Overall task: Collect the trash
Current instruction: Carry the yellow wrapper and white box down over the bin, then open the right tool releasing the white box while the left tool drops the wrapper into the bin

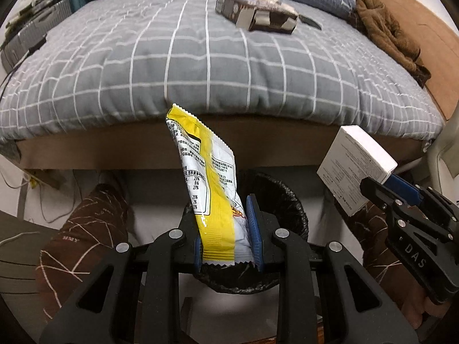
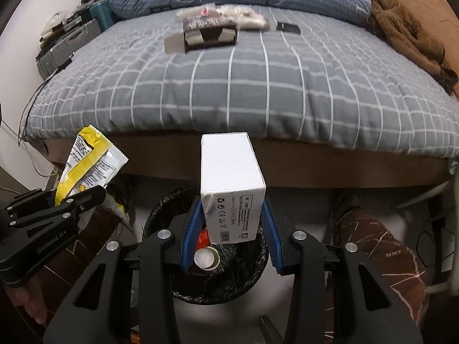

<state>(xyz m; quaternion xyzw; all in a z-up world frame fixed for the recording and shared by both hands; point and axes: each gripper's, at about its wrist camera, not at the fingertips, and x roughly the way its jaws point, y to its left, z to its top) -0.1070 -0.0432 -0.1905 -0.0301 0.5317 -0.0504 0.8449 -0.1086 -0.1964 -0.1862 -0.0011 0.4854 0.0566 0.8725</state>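
Observation:
My left gripper (image 1: 228, 229) is shut on a yellow and white snack wrapper (image 1: 208, 177) and holds it upright over a bin lined with a black bag (image 1: 289, 200). My right gripper (image 2: 231, 223) is shut on a white cardboard box (image 2: 229, 172) above the same bin (image 2: 160, 215), which holds a white cup (image 2: 205, 258) and something orange. The box also shows in the left wrist view (image 1: 352, 163), and the wrapper in the right wrist view (image 2: 89, 160). More trash lies far back on the bed: an open brown carton (image 2: 206, 35) and clear plastic wrappers (image 2: 246, 17).
A bed with a grey checked cover (image 2: 229, 91) fills the view ahead, its wooden frame just above the bin. Suitcases (image 2: 68, 46) stand at the left. A brown garment (image 2: 410, 40) lies at the bed's right edge. My legs in brown patterned trousers (image 2: 381, 252) flank the bin.

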